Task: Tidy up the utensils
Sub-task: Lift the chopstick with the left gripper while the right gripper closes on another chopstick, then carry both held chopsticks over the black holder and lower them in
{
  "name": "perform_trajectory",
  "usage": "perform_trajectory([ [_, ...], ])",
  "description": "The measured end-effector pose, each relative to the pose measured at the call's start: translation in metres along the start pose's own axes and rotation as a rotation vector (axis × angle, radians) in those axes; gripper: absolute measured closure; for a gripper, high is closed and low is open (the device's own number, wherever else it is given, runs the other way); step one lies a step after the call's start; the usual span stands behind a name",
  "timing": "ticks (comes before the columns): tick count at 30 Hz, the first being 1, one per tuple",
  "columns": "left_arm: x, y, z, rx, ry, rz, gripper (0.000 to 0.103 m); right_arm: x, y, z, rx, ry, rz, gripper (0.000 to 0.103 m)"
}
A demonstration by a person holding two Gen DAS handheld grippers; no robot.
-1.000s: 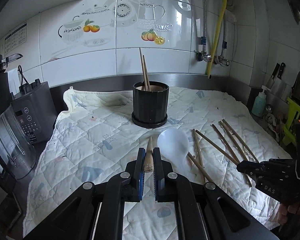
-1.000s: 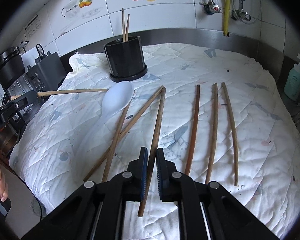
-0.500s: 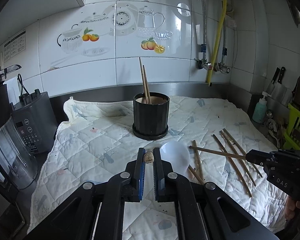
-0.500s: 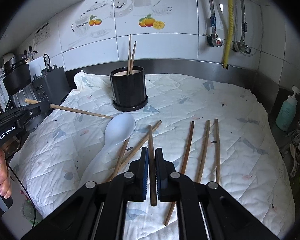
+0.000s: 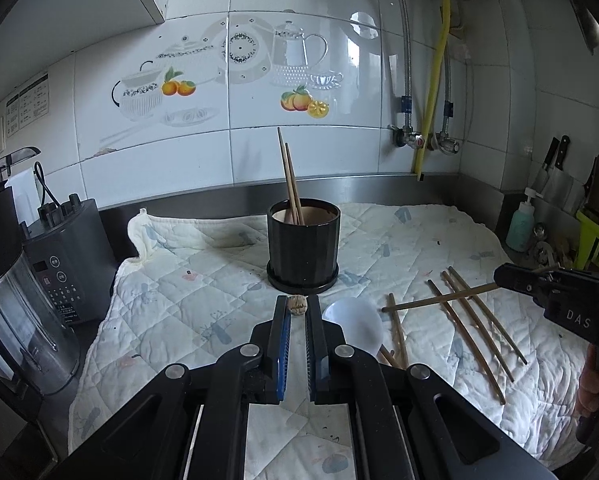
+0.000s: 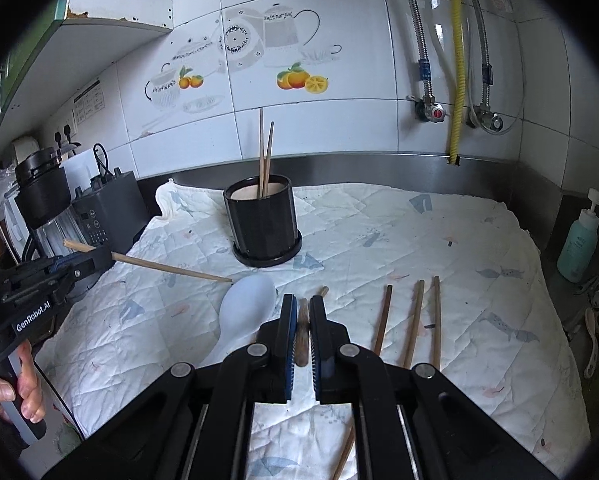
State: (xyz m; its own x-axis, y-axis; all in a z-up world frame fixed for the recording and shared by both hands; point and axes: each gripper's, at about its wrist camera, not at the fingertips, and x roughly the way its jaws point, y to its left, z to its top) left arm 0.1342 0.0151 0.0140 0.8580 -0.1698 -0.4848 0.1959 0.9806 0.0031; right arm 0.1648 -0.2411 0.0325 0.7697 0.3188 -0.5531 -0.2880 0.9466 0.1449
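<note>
My left gripper (image 5: 297, 312) is shut on a wooden chopstick (image 5: 298, 305) seen end-on, held above the quilted cloth (image 5: 203, 280) just short of the black utensil pot (image 5: 303, 248). Two chopsticks (image 5: 289, 176) stand in that pot. My right gripper (image 6: 303, 312) is shut on another chopstick (image 6: 302, 332), raised over the cloth. In the right wrist view the left gripper (image 6: 101, 258) holds its chopstick (image 6: 171, 268) pointing right, toward the white spoon (image 6: 245, 312). Three chopsticks (image 6: 415, 320) lie side by side to the right. The right gripper (image 5: 499, 278) enters the left wrist view from the right.
A blender (image 5: 15, 304) and a dark appliance (image 5: 67, 260) stand off the cloth's left edge. A soap bottle (image 6: 577, 240), spoons and a green rack (image 5: 597, 244) crowd the right side. Pipes and a yellow hose (image 6: 457, 60) run down the tiled wall.
Both grippers have risen, each lifting its chopstick off the cloth. The left chopstick has tipped from pointing forward to end-on. The right chopstick, lying flat before, now hangs in the jaws.
</note>
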Motion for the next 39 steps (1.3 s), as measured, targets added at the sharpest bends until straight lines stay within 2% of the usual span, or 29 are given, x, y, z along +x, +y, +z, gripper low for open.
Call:
perform_trajectory([
  [12, 0.015, 0.014, 0.035, -0.024, -0.014, -0.029, 0.096, 0.012, -0.009, 0.041, 0.002, -0.027, 0.019, 0.095],
  [25, 0.026, 0.027, 0.078, -0.017, -0.052, -0.043, 0.096, 0.027, -0.008, 0.079, -0.053, -0.016, 0.050, 0.094],
  [32, 0.028, 0.028, 0.117, 0.004, -0.119, -0.030, 0.096, 0.033, -0.003, 0.108, -0.068, -0.027, 0.090, 0.094],
  [39, 0.037, 0.029, 0.164, 0.024, -0.182, -0.032, 0.096, 0.036, 0.007, 0.153, -0.086, -0.099, 0.108, 0.094],
])
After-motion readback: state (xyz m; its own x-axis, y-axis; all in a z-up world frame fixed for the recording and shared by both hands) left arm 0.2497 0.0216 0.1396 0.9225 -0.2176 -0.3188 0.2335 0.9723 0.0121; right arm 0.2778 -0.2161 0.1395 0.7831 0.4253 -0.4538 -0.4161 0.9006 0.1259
